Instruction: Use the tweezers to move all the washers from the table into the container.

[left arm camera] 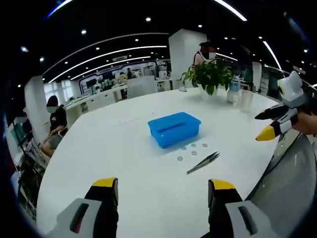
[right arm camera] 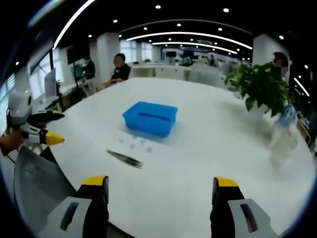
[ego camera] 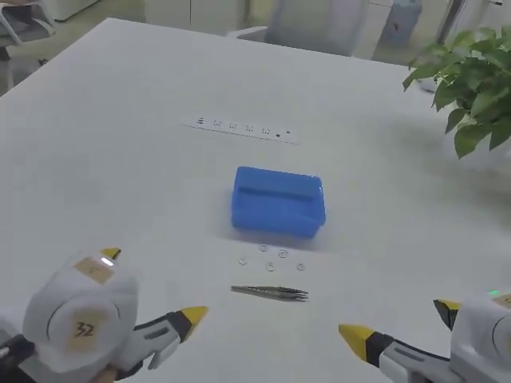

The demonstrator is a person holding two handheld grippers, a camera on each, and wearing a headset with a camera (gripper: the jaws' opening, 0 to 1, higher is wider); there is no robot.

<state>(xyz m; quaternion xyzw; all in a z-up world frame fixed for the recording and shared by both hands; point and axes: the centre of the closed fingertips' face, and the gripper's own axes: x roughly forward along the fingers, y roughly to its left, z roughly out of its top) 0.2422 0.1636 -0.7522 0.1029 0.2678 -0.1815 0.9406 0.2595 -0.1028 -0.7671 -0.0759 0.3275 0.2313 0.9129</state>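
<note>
White counter [ego camera: 96,120], blue container [ego camera: 278,201] at mid-counter, washers [ego camera: 270,257] just beside its near wall, tweezers [ego camera: 270,292] lying flat nearer the near edge, left hand-held gripper [ego camera: 153,283] and right hand-held gripper [ego camera: 399,318], jaws apart, empty

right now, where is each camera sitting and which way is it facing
Head view: on the person's head, looking forward and down at the table; left gripper and right gripper show at the bottom.
Left gripper view: on the left gripper, looking along its open jaws; the right gripper shows at right.
Right gripper view: on the right gripper, looking along its open jaws; the left gripper shows at left.
Shared: all three see the blue container, washers and tweezers.
</note>
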